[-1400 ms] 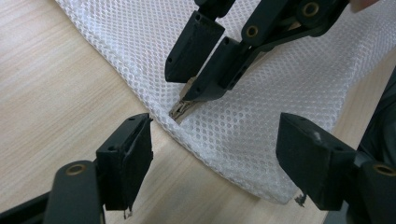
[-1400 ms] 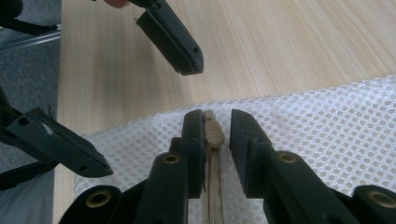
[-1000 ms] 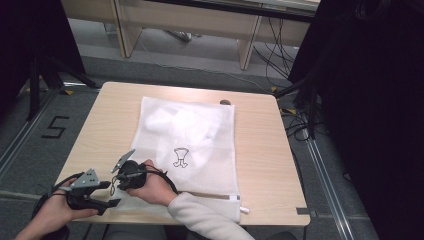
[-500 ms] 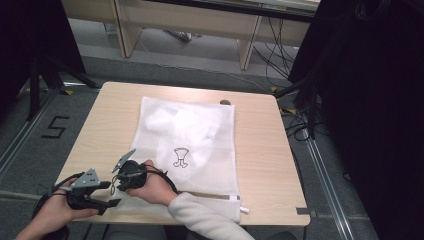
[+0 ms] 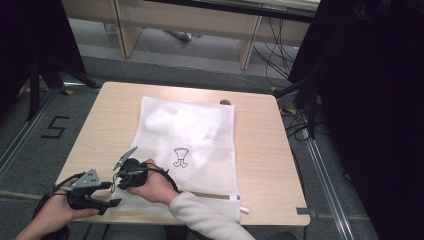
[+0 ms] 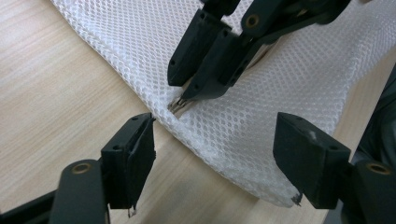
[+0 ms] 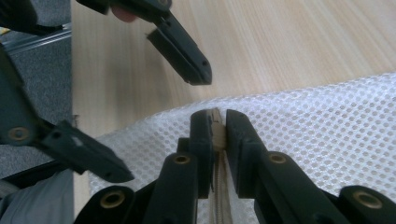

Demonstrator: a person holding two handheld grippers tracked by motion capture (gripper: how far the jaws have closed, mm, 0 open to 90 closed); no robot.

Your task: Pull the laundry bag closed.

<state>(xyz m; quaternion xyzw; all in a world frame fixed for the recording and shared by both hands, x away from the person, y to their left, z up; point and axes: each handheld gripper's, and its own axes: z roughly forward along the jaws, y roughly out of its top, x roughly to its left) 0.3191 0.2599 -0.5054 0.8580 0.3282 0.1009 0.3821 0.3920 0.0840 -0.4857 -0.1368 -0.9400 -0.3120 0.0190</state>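
A white mesh bag (image 5: pixel 187 150) lies mid-table (image 5: pixel 260 165), bare wood around it. At the lower left of the high view, the right gripper (image 7: pixel 215 122) pinches the bag's zipper end (image 7: pixel 216 128); the left gripper (image 6: pixel 215 161) gapes wide over the bag's corner.
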